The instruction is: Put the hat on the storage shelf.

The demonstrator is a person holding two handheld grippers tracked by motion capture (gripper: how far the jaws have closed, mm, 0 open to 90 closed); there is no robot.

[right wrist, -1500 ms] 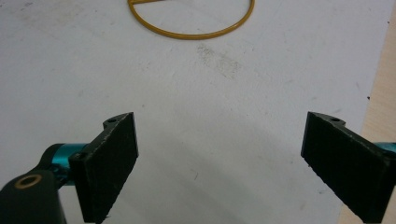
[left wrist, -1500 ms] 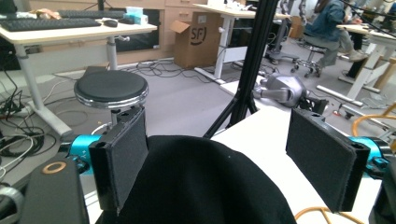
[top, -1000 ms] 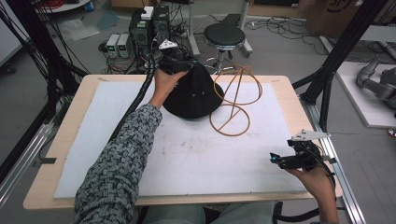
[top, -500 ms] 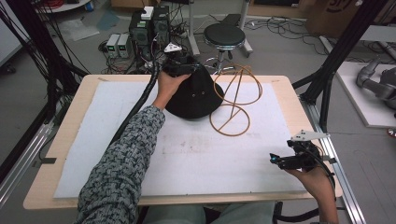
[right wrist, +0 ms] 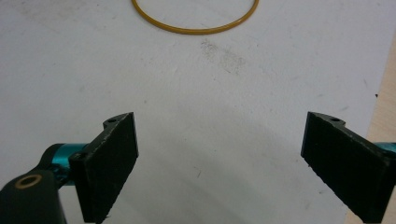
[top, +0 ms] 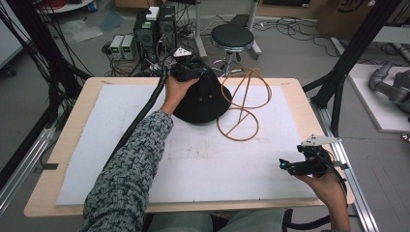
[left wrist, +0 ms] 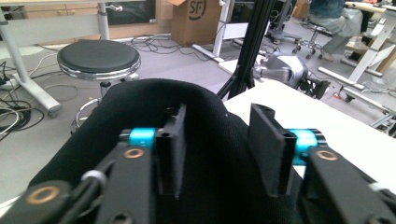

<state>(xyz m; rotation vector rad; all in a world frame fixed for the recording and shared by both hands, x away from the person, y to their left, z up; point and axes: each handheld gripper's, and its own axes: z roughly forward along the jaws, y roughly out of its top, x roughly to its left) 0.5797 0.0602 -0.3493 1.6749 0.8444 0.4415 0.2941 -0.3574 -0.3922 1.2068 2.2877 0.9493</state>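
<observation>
Right gripper (top: 285, 166): nearest the person, at about 4 o'clock on the table (top: 63, 145), resting on the white mat (top: 203, 164); jaws wide apart, nothing between them.
Its outlook: in the right gripper view the jaws (right wrist: 219, 158) frame bare mat, with an arc of the wire stand (right wrist: 194, 25) at 12 o'clock, well apart.
Left gripper (top: 193, 72): far side of the table, about 12 o'clock, at the far edge of the black hat (top: 200, 99); jaws have just been closing to a middling gap.
Grip: in the left gripper view the hat (left wrist: 154, 107) bulges up between the pads (left wrist: 266, 149); they sit against the fabric, so I judge it pinched at the crown.
Hat: lies on the mat at about 12 o'clock, touching the stand's rings on its 3 o'clock side.
Wire stand (top: 241, 104): yellow-brown hoops and struts just beside the hat, running from far to near.
Key relation: the stand lies at 3 o'clock from the held hat; the left hand (top: 176, 92) is far nearer than the right.
Next move, as a judgement: lift the hat and carry it toward 3 o'clock over the stand.
</observation>
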